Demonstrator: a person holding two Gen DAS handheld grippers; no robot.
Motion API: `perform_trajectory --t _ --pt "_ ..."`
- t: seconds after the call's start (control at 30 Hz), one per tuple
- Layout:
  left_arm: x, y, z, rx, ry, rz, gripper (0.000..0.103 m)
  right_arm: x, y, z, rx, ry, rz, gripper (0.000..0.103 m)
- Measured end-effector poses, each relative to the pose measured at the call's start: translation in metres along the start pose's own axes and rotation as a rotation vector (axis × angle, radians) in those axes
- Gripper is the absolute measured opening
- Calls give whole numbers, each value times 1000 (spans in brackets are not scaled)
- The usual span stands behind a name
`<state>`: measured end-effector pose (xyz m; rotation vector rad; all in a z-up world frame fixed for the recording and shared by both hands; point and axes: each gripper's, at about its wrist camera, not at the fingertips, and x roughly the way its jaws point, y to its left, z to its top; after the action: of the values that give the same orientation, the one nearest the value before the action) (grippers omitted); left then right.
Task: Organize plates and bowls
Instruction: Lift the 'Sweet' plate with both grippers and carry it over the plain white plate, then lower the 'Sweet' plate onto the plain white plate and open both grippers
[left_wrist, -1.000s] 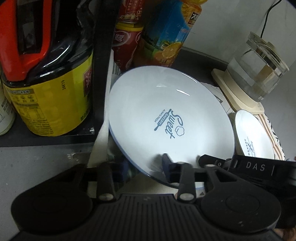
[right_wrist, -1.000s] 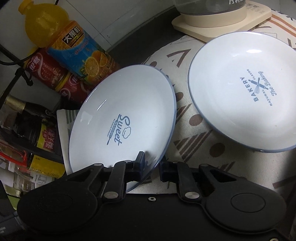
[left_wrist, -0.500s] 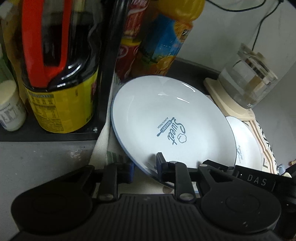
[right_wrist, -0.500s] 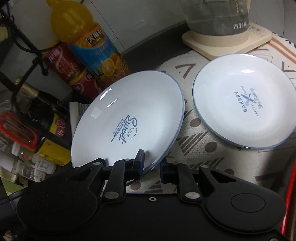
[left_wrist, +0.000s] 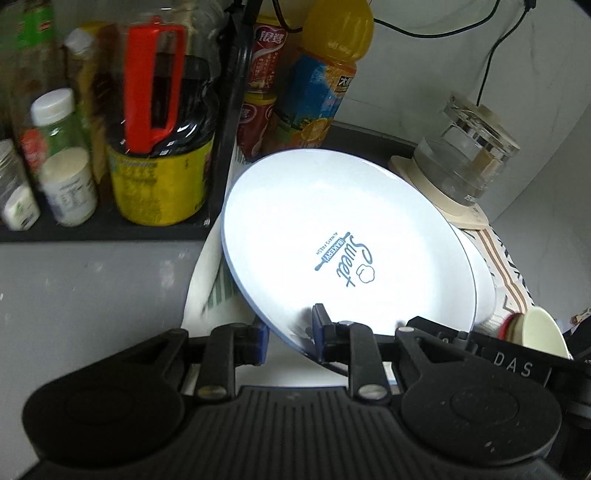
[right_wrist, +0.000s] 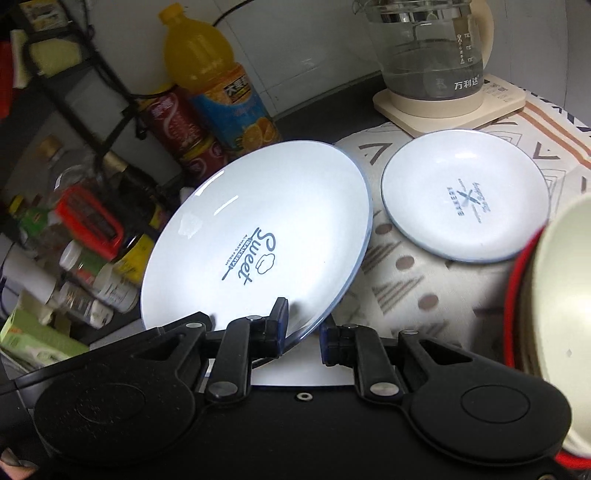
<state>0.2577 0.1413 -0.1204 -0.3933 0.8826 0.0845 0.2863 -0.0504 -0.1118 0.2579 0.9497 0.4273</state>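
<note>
A large white plate with a blue "Sweet" print (left_wrist: 343, 236) (right_wrist: 258, 236) is held tilted above the counter. My left gripper (left_wrist: 289, 334) and my right gripper (right_wrist: 303, 330) are both shut on its near rim. A smaller white "Bakery" plate (right_wrist: 465, 199) lies flat on the patterned cloth (right_wrist: 402, 291) to the right; in the left wrist view only its edge (left_wrist: 484, 291) shows behind the big plate. A cream bowl with a red outside (right_wrist: 561, 317) (left_wrist: 535, 328) sits at the near right.
A glass kettle on a cream base (right_wrist: 436, 55) (left_wrist: 465, 166) stands at the back right. An orange juice bottle (left_wrist: 325, 77) (right_wrist: 218, 81) and red cans (left_wrist: 258, 110) stand behind the plate. A black rack with bottles and jars (left_wrist: 110, 147) is on the left.
Both grippers have lifted and pulled back with the large plate. More of the rack, the kettle and the cream bowl have come into view.
</note>
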Motion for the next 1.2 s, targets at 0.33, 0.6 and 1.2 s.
perform_trajectory --t 0.33,0.6,1.2 --pt "-40 2 -51 -31 47 29 23 -38 -2 -46 -37 34 10 17" --pt "-61 8 -88 -62 74 37 23 -52 -5 -79 -67 70 16 17" --pt "-53 13 -106 -60 165 37 24 -53 -15 -106 -51 120 -21 17"
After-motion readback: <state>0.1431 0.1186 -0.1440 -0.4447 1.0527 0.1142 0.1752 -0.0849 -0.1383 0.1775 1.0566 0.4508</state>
